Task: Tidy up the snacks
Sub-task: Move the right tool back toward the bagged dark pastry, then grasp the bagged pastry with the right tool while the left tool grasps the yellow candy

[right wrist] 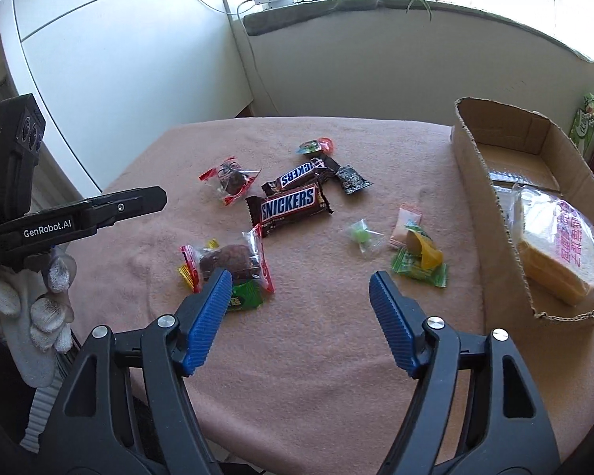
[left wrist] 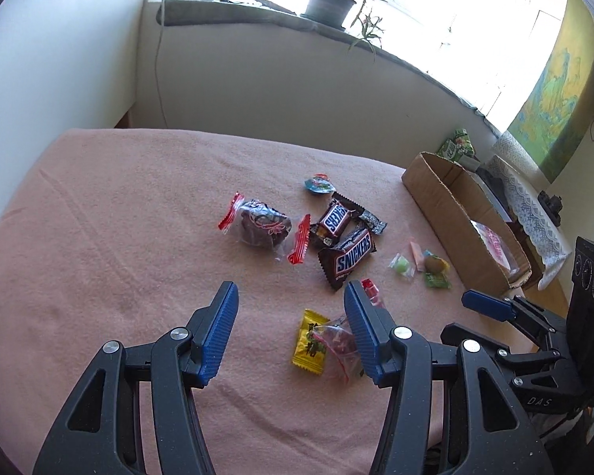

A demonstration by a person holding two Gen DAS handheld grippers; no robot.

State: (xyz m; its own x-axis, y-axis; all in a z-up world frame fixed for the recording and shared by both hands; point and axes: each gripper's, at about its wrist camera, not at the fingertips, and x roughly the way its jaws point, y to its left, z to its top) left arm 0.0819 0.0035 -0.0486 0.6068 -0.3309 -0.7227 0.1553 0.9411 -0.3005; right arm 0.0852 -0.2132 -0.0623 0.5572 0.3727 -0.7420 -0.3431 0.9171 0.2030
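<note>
Snacks (right wrist: 289,202) mostly loose, scattered mid-frame on pink cloth (right wrist: 316,376); only bread bag (right wrist: 558,253) sits in cardboard box (right wrist: 471,166) at right. My left tongs (left wrist: 291,332) and right tongs (right wrist: 301,320) both open, empty; nearly all sorting left

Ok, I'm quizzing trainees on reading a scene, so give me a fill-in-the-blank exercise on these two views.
1. The two bars lying side by side on the cloth carry the brand name ____.
2. The bagged sliced bread lies inside the ____.
3. The table is covered by a cloth of ____ colour.
4. On the windowsill stands a potted ____.

Missing words: Snickers; cardboard box; pink; plant
</note>
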